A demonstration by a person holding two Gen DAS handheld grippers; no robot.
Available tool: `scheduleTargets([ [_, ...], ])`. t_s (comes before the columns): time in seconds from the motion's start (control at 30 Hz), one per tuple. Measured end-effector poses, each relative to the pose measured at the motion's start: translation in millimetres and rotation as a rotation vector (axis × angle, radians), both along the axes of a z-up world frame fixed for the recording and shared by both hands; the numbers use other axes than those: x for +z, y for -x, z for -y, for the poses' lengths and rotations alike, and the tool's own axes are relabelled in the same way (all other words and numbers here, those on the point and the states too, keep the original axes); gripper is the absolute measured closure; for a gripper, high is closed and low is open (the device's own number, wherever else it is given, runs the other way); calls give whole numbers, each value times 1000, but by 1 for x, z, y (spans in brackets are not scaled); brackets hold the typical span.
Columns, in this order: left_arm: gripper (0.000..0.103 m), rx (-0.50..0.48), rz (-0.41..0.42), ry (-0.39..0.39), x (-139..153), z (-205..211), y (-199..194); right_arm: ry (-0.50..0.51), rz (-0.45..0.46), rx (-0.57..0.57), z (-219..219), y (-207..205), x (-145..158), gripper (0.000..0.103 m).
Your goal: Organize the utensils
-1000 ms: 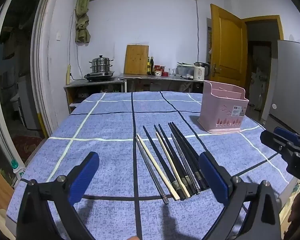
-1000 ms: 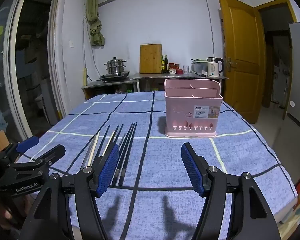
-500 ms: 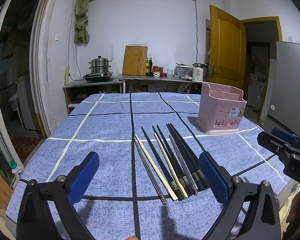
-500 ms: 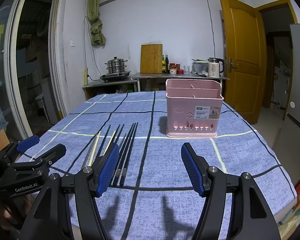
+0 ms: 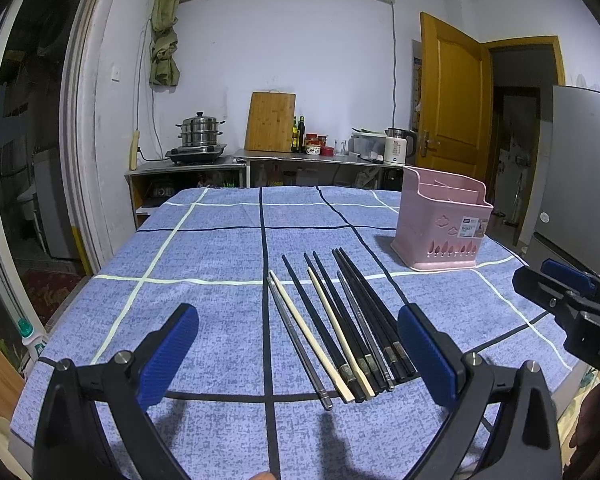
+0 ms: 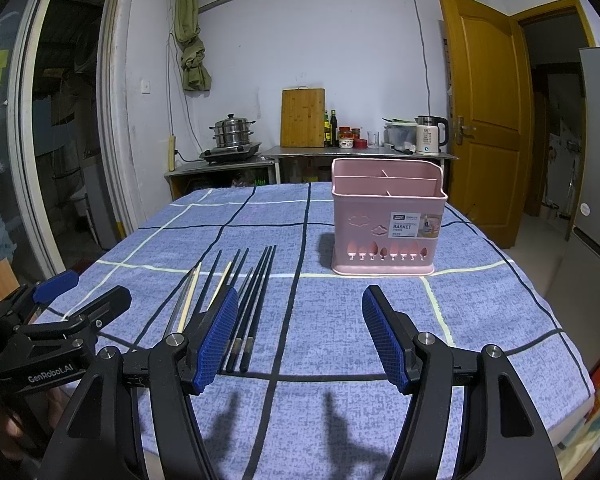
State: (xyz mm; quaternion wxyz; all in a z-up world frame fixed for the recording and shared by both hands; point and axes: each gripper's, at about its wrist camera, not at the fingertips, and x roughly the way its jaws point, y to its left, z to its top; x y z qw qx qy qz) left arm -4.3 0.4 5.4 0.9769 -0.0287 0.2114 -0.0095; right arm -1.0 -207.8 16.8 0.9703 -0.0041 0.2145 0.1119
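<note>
Both grippers, left (image 5: pixel 298 354) and right (image 6: pixel 296 334), hung wide open and empty above the bench (image 5: pixel 204 248), where chopsticks (image 5: pixel 336 320) lay packed side by side, near the empty pink basket (image 6: pixel 388 228). Fingers closing on so tight a row might catch several or scatter them.
</note>
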Motion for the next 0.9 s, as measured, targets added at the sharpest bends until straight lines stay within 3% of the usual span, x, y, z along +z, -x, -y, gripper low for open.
scheduleTargets([
  [0.9,2,-1,-4,4,-1,1,2,3,-8,1,-2,-1,-1,38],
])
